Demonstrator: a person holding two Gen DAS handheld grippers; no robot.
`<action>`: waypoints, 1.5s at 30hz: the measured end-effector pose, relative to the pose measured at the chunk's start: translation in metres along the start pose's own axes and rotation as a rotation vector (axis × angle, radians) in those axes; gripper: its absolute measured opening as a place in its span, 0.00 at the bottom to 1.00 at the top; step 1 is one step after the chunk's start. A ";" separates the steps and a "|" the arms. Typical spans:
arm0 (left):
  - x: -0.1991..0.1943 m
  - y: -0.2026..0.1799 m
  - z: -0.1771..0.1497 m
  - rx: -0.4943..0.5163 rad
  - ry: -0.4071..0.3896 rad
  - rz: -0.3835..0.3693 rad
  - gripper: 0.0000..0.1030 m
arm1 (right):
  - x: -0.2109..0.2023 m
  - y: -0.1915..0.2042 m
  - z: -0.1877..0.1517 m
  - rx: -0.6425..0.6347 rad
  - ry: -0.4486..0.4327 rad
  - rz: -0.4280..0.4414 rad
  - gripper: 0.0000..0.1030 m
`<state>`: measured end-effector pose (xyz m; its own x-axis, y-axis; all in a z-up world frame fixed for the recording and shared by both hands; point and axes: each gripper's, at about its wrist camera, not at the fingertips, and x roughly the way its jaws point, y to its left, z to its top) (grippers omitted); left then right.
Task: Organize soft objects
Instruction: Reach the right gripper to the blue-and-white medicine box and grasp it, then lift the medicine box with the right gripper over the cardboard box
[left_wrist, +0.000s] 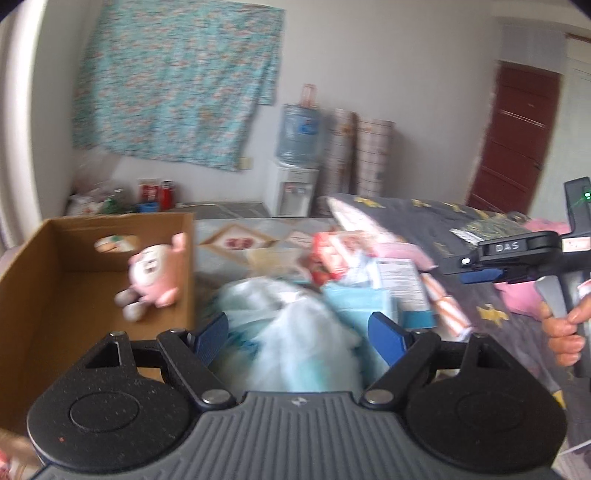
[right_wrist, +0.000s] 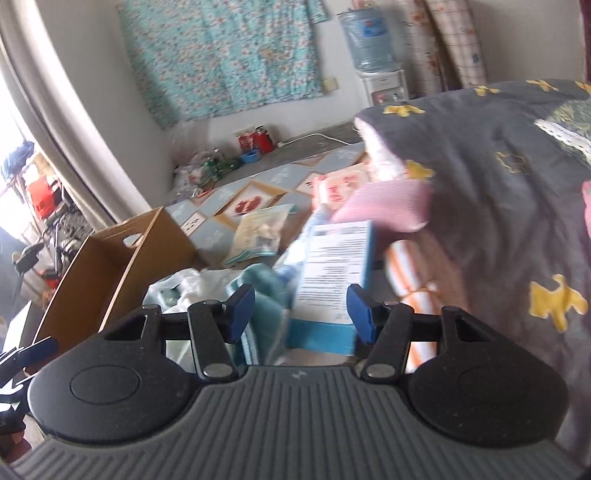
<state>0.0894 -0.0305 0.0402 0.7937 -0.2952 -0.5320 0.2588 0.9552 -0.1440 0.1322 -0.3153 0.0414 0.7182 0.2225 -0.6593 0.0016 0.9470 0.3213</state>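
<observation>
Over floor heap: left gripper (left_wrist: 299, 341) fingers spread above crinkly pale-blue plastic bag (left_wrist: 295, 332); right gripper (right_wrist: 301, 312) fingers spread, empty. Risk: slippery bag slides free before reaching brown cardboard box (left_wrist: 44, 314).

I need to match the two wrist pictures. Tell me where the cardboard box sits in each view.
Left wrist view: the cardboard box fills the left side, open top toward the camera, with a pink plush toy inside.
Right wrist view: the cardboard box sits at lower left, seen from its side, so its inside is hidden.
Shared landmark: the water dispenser against the far wall.
</observation>
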 end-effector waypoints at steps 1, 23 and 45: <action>0.010 -0.011 0.005 0.016 0.004 -0.030 0.82 | 0.000 -0.008 0.002 0.014 0.000 -0.001 0.53; 0.223 -0.087 0.047 0.168 0.401 -0.276 0.73 | 0.113 -0.074 0.032 0.228 0.203 0.094 0.38; 0.248 -0.103 0.046 0.184 0.450 -0.219 0.76 | 0.124 -0.073 0.032 0.265 0.200 0.148 0.31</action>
<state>0.2844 -0.2035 -0.0387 0.4057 -0.4091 -0.8173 0.5164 0.8404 -0.1643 0.2435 -0.3647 -0.0418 0.5741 0.4185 -0.7037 0.1067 0.8139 0.5711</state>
